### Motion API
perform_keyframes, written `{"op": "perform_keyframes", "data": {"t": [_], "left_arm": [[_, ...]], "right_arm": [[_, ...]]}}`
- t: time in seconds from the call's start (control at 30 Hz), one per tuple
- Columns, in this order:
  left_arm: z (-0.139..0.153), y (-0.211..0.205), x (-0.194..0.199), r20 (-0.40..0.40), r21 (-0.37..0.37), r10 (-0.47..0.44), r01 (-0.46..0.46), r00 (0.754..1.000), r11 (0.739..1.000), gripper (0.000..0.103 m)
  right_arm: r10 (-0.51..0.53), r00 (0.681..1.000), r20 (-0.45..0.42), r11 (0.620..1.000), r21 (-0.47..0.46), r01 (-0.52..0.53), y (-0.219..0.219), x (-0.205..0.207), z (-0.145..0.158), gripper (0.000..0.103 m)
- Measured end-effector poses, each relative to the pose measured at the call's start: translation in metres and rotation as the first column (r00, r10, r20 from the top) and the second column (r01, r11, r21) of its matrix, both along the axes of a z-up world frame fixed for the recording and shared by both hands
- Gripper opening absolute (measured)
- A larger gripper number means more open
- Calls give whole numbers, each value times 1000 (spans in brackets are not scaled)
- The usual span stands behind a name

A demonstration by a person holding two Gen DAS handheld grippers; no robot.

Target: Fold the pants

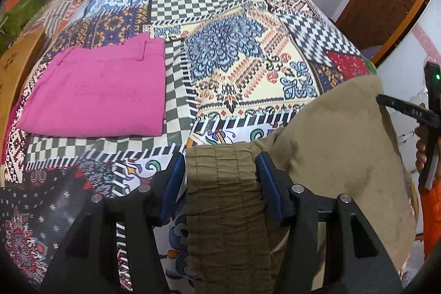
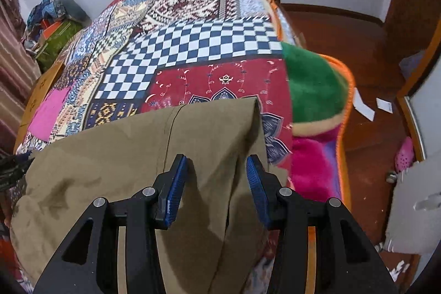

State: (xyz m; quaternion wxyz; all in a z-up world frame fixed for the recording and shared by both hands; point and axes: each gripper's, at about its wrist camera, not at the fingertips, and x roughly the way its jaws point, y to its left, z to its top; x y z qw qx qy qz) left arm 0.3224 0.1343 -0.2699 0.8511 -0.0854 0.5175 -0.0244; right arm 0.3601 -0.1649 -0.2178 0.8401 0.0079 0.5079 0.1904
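Observation:
Khaki pants (image 1: 339, 134) lie draped over the near edge of the bed. Their gathered elastic waistband (image 1: 223, 197) runs up between the blue pads of my left gripper (image 1: 219, 172), which is shut on it. In the right wrist view the khaki pants (image 2: 124, 156) spread flat under my right gripper (image 2: 217, 178). A raised fold of the cloth sits between its pads, but they stand apart from it and do not press. A folded pink pair of pants (image 1: 96, 92) rests on the bed to the left, small in the right wrist view (image 2: 48, 112).
The patchwork bedspread (image 1: 234, 51) covers the bed. A green and pink fleece blanket (image 2: 314, 79) hangs at its right edge above the wooden floor (image 2: 372, 156), where paper scraps (image 2: 363, 105) lie. A cardboard box (image 1: 16, 68) and a clutter pile (image 2: 55, 26) stand left.

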Motion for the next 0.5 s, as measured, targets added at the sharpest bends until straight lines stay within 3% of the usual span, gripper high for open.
{"op": "perform_keyframes", "data": {"t": [0.2, 0.4, 0.5], "left_arm": [[-11, -1, -2, 4, -9, 16, -16, 1000, 1000, 56], [-16, 7, -3, 2, -50, 55, -55, 998, 997, 61], [-15, 3, -5, 14, -27, 57, -57, 998, 998, 61]], "right_arm": [[30, 999, -28, 1000, 0, -30, 4, 8, -11, 35], [34, 996, 84, 995, -93, -26, 14, -13, 0, 15], [30, 992, 127, 989, -146, -11, 20, -22, 5, 12]]}}
